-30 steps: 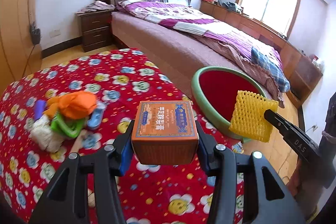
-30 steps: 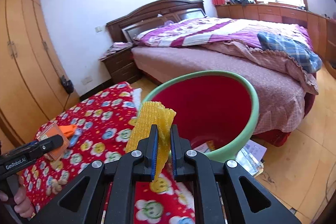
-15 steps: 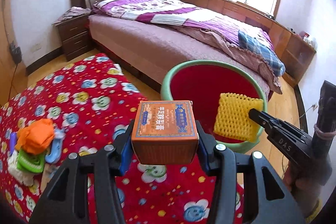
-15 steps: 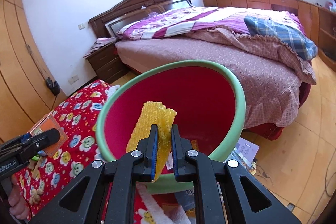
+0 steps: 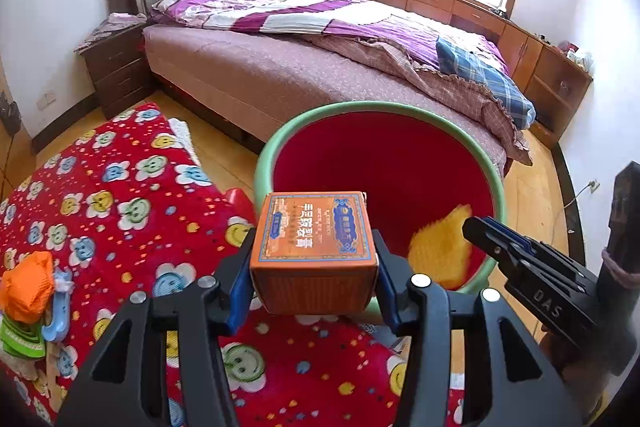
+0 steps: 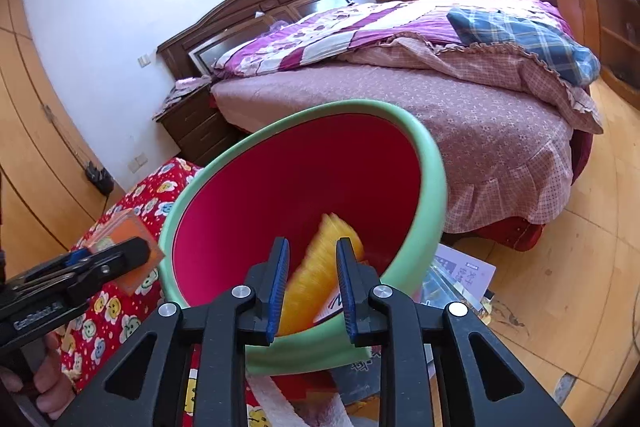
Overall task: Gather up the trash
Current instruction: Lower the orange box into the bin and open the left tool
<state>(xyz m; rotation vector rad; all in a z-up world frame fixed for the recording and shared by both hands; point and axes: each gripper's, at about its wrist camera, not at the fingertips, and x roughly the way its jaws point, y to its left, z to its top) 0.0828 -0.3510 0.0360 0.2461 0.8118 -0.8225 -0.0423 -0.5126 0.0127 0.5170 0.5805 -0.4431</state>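
Right wrist: foam net (image 6: 320, 279) between parted tool (image 6: 312, 287)

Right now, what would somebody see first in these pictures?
The big round bin with a green rim and red inside, right in the middle. A yellow foam net tumbles into it below the open right gripper. The left gripper holds an orange cardboard box at the bin's edge.

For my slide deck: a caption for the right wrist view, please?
Right gripper, fingers open, drops yellow foam net into the green-rimmed red bin.
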